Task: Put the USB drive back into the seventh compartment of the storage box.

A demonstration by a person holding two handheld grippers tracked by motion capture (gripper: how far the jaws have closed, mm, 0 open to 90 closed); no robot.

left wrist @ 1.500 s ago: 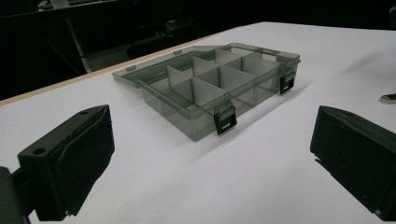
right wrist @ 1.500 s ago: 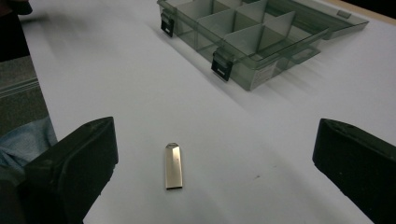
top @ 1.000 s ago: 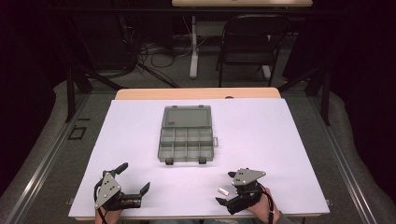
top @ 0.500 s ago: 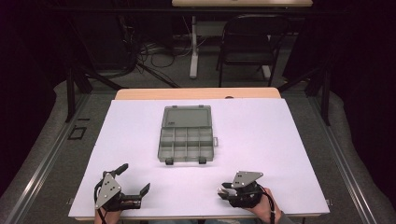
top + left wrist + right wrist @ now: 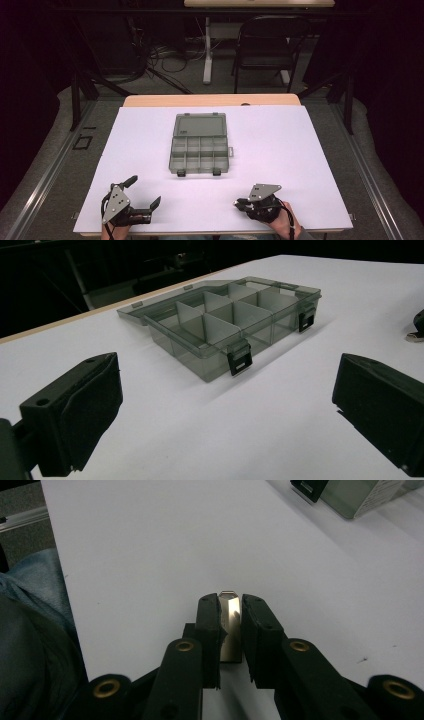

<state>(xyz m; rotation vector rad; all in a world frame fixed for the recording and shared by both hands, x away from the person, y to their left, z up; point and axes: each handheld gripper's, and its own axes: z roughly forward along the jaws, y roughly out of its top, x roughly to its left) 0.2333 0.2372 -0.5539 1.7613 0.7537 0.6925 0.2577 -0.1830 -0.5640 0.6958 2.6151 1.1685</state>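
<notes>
Up close, right gripper (image 5: 231, 611) pinches metal piece (image 5: 230, 625).

The metal piece (image 5: 230, 625) is mostly buried between the right gripper (image 5: 231, 611) jaws, so can't tell what it is. Box (image 5: 350, 492) is cut off at the frame's top corner.

Looks like a lab or recording studio: beyond the jaws, a white-topped wooden desk (image 5: 280, 145) hemmed by black curtained walls, tangled black cables (image 5: 160, 57) on grey floor, a black folding metal chair (image 5: 262, 47), dark metal frame struts (image 5: 77, 90) either side.
</notes>
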